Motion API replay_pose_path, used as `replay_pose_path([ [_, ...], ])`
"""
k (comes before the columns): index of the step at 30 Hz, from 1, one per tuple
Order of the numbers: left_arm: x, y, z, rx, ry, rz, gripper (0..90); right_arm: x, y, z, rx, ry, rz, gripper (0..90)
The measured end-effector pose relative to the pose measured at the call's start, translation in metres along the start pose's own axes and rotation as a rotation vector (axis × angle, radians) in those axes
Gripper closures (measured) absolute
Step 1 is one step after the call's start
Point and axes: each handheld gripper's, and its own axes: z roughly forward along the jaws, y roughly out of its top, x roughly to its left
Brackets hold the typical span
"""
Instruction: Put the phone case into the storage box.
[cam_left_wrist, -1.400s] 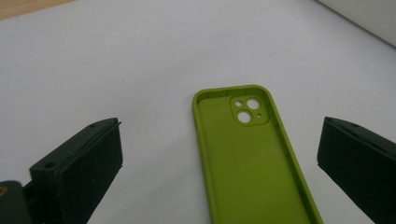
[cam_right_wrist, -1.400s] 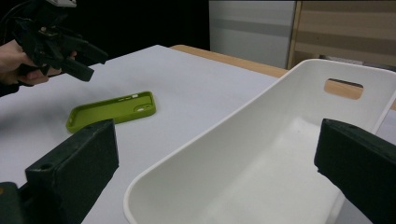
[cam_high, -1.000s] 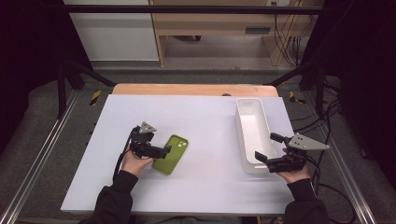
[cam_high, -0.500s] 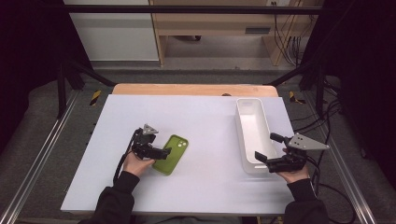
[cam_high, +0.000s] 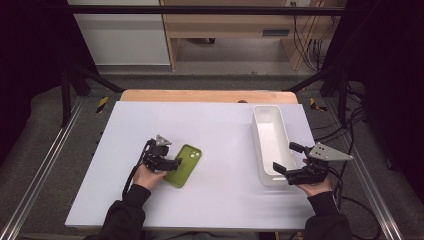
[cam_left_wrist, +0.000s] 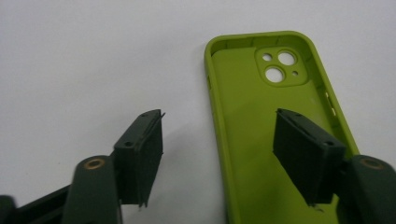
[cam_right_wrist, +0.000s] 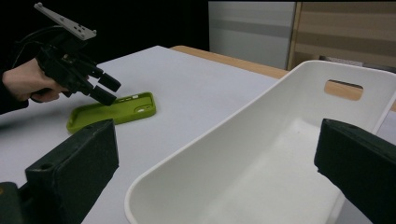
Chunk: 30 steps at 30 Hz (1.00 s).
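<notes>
Your left gripper (cam_left_wrist: 217, 158), jaws closing but not yet pinching, straddles the green phone case's (cam_left_wrist: 271, 130) left wall on the table; seat the pads squarely. Your right gripper (cam_right_wrist: 219, 177) stands spread at the white bin (cam_right_wrist: 261, 154).

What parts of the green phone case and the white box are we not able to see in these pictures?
- Green phone case, left gripper view: its near end is cut off by the bottom edge, and one jaw of the left tongs covers part of its inside.
- White box, right gripper view: its near end and right side run off the picture, behind the jaws of the right tongs.
- High view: the case's camera holes are too small to make out.
</notes>
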Motion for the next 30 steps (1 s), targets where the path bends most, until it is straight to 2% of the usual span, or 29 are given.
replay_pose_path([
  [12, -0.0010, -0.0007, 0.0034, 0.034, -0.016, -0.008, 59.5, 0.0000, 0.0000, 0.0002, 0.001, 0.000, 0.000, 0.0],
  [19, -0.0006, -0.0006, 0.0036, 0.038, -0.022, -0.020, 71.4, 0.0000, 0.0000, 0.0001, 0.001, 0.001, 0.000, 0.1],
  [30, 0.0003, -0.0002, 0.0030, 0.042, -0.020, -0.036, 81.9, -0.0002, 0.0002, 0.0001, -0.003, 0.001, -0.001, 0.0],
])
